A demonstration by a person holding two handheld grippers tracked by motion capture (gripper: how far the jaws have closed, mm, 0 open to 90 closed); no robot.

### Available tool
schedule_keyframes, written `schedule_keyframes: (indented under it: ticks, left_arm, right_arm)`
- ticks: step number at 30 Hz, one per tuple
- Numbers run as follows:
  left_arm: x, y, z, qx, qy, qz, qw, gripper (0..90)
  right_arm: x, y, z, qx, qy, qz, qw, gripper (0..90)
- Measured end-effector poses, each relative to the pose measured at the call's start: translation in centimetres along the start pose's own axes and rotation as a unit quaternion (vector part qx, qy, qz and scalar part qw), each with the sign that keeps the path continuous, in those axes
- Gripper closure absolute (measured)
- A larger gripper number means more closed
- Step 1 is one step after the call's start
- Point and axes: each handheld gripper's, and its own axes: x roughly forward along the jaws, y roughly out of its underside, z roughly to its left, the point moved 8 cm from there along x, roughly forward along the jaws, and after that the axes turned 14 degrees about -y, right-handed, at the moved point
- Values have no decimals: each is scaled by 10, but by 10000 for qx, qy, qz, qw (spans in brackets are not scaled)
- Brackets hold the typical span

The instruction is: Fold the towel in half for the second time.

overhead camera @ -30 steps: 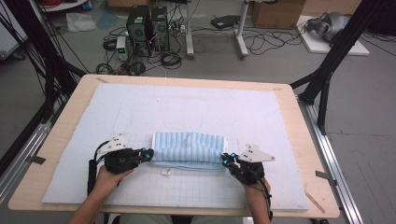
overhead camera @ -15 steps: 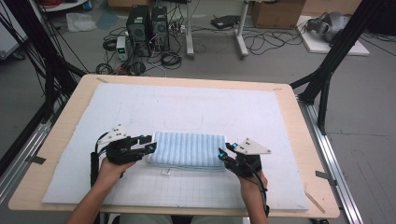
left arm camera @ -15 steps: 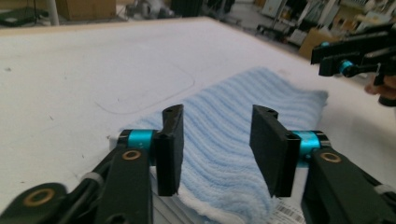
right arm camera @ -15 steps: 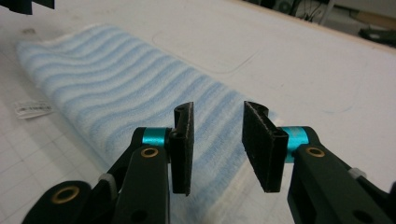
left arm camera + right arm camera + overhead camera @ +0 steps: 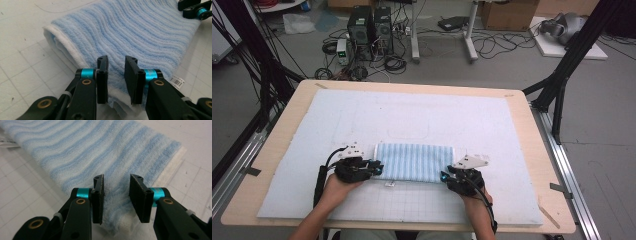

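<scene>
While the folded striped towel [image 5: 414, 162] lies near the worktop's [image 5: 532, 125] front edge, left claw [image 5: 116, 75] and right claw [image 5: 116, 195] stand parted at its ends, jaws just shifting, probably regripping to fold.

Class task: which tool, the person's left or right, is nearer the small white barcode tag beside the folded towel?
Left. The left tool sits at the towel's left end, close to the tag; the right tool is at the far end.

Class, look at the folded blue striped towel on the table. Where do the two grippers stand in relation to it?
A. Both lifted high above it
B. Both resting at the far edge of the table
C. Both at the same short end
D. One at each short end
D: in the high view the left gripper sits at one short end of the towel and the right gripper at the other.
</scene>
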Motion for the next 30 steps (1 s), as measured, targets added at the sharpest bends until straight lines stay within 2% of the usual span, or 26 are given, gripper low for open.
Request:
schedule_keyframes:
  ticks: [2, 4, 5, 6, 7, 8, 9, 11, 12, 13, 14, 15, 16, 17, 18, 22, 27, 28, 29, 30]
  left_arm:
    - [-2, -1, 0, -54, 68, -14, 10000, 703]
    - [-5, -9, 4, 17, 45, -214, 9998, 674]
    - [-6, -15, 8, -24, -29, -336, 9994, 647]
    - [-6, -28, 15, -158, -110, -576, 9982, 660]
    - [-6, -28, 15, -158, -110, -576, 9982, 662]
    - [-5, -34, 18, -204, -81, -680, 9974, 668]
    - [-2, -40, 21, -209, -44, -730, 9971, 668]
    - [4, -48, 26, -244, -87, -833, 9962, 676]
    - [13, -49, 31, -269, -201, -814, 9961, 710]
    - [13, -49, 31, -269, -201, -814, 9961, 717]
    - [19, -48, 33, -272, -244, -672, 9971, 727]
    - [24, -46, 34, -302, -293, -600, 9973, 727]
    - [28, -45, 36, -306, -365, -521, 9975, 746]
    - [31, -44, 36, -339, -404, -453, 9976, 746]
    - [34, -42, 37, -384, -421, -390, 9976, 758]
    - [43, -33, 41, -481, -592, -22, 9971, 748]
    - [42, -33, 39, -418, -596, 8, 9974, 705]
    - [39, -35, 40, -579, -500, -81, 9970, 643]
    - [39, -35, 40, -579, -500, -81, 9970, 576]
    - [31, -41, 41, -749, -300, -327, 9962, 531]
  right_arm:
    - [-3, -2, -1, -6, -78, -2, 10000, 620]
    - [-6, -6, -2, -29, -113, -80, 9999, 617]
    - [-10, -12, -4, 0, -142, -262, 9996, 617]
    - [-16, -25, -12, 130, -119, -616, 9979, 647]
    - [-16, -25, -12, 130, -119, -616, 9979, 647]
    - [-16, -35, -22, 94, 48, -589, 9982, 705]
    - [-16, -35, -22, 94, 48, -589, 9982, 705]
    - [-12, -41, -34, 103, 196, -489, 9986, 743]
    - [-3, -44, -42, 176, 180, -427, 9988, 770]
    - [-3, -44, -42, 176, 180, -427, 9988, 770]
    - [5, -44, -48, 261, 177, -335, 9989, 776]
    - [5, -44, -48, 261, 177, -335, 9989, 776]
    - [13, -42, -54, 293, 184, -211, 9992, 779]
    - [13, -42, -54, 293, 184, -211, 9992, 779]
    - [19, -37, -57, 326, 191, -46, 9993, 778]
    - [22, -33, -58, 298, 246, 96, 9992, 763]
    - [19, -32, -59, 264, 281, 129, 9992, 709]
    - [15, -32, -58, 276, 285, 76, 9992, 646]
    - [15, -32, -58, 276, 285, 76, 9992, 646]
    - [7, -34, -56, 146, 325, -87, 9993, 619]
